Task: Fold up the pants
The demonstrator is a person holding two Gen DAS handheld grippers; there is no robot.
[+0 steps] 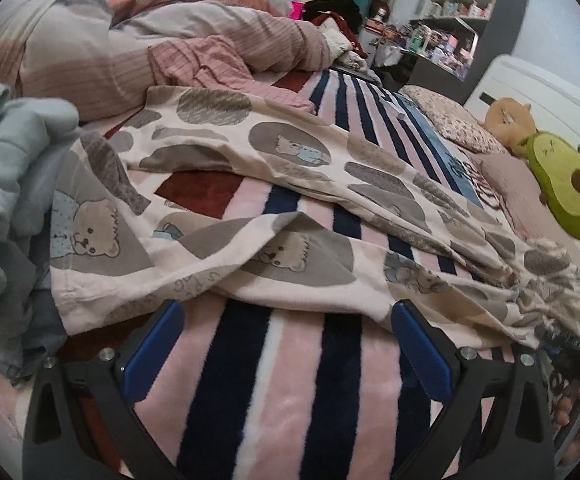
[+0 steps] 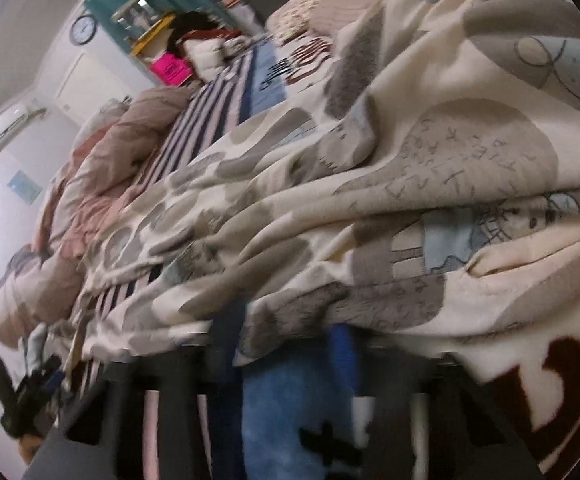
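Left wrist view:
Pants (image 1: 273, 184): one pair, bear print, flat on the striped blanket (image 1: 290, 380); long axis from near left to far right, two legs spreading leftward.
Left gripper (image 1: 285, 344): blue fingers (image 1: 151, 350) wide apart, empty, just short of the pants' near edge.
Soft toys: two, one avocado (image 1: 566, 184).
Right wrist view:
Pants (image 2: 370, 184): bunched, edge at the fingertips.
Right gripper (image 2: 290, 344): blurred; fingers together, seemingly pinching the pants' edge.
Writing: scribbled print letters, unreadable.
Clock (image 2: 83, 29): one.

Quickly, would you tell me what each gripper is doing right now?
Left gripper: open, nothing between its fingers, just short of the bear-print pants.
Right gripper: shut at the pants' edge; whether it pinches cloth cannot be told.
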